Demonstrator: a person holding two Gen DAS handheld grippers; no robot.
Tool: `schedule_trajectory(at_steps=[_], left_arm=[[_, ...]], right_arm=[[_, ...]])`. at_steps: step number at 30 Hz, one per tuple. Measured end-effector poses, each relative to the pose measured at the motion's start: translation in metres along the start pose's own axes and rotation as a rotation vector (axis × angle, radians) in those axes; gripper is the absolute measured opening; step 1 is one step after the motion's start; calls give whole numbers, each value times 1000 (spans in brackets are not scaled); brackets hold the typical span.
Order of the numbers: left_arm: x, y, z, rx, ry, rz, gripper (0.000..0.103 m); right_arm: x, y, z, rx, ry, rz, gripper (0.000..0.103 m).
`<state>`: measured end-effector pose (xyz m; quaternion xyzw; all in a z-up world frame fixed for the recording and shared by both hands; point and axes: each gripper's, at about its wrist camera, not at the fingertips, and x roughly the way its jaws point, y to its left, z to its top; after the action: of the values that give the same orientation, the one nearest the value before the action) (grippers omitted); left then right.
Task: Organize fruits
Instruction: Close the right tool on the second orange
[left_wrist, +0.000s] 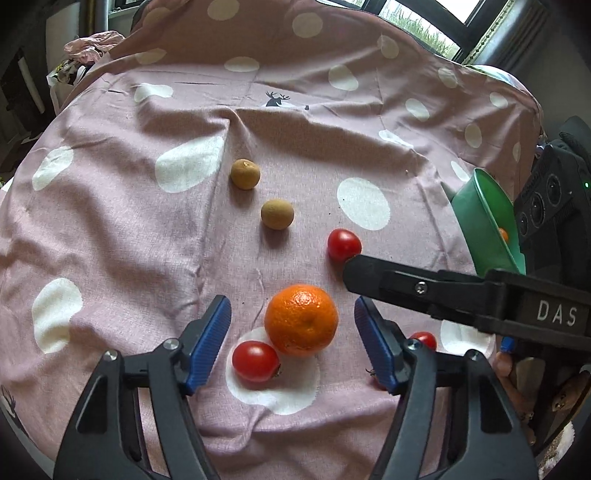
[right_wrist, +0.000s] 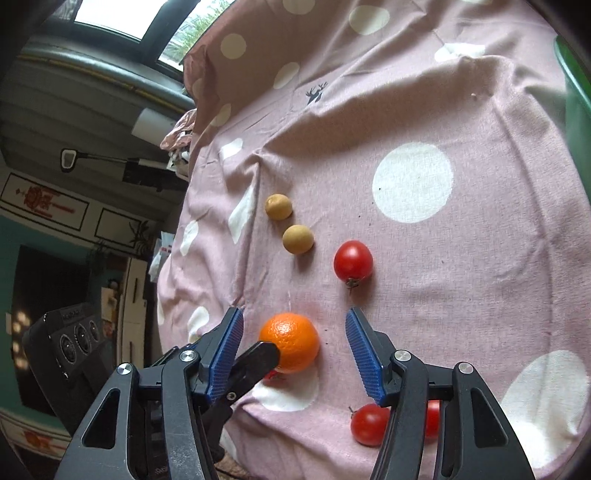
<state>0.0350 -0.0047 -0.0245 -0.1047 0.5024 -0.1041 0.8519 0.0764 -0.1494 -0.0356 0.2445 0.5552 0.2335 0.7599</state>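
The left gripper (left_wrist: 292, 321) stands wide, its blue pads on either side of the orange (left_wrist: 301, 319) without touching it, so it looks lined up to take that fruit next. The right gripper (right_wrist: 294, 345) is also apart and holds nothing; in its own view the orange (right_wrist: 289, 342) sits low between its jaws, nearer the left pad. Both tools point at the same spot, so 1 should probably give way.

On the pink dotted cloth (left_wrist: 110, 221) lie 2 brown round fruits (left_wrist: 245, 174) farther off, 1 tomato (left_wrist: 344, 244) to the right of them, and another tomato (left_wrist: 255, 361) touching the orange's near side. A green bowl (left_wrist: 484, 221) at the far right, with something orange inside, seems to be the destination.
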Motion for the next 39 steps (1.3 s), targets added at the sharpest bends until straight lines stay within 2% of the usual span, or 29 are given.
schedule_trajectory(at_steps=[8,17,28,39], left_arm=[[11,-4,-3,12,38,-19,66],[21,-6,-4,11,75,-34,55],[18,-12,-6,39,75,2,49],[-2,-26,-6,77,-45,-46,48]], right_arm=[[20,9,-6,-23,66,12,47],[33,2,-7,-2,106,20,47],[36,0,-10,10,112,18,47],[7,17,-13,-69,25,-27,47]])
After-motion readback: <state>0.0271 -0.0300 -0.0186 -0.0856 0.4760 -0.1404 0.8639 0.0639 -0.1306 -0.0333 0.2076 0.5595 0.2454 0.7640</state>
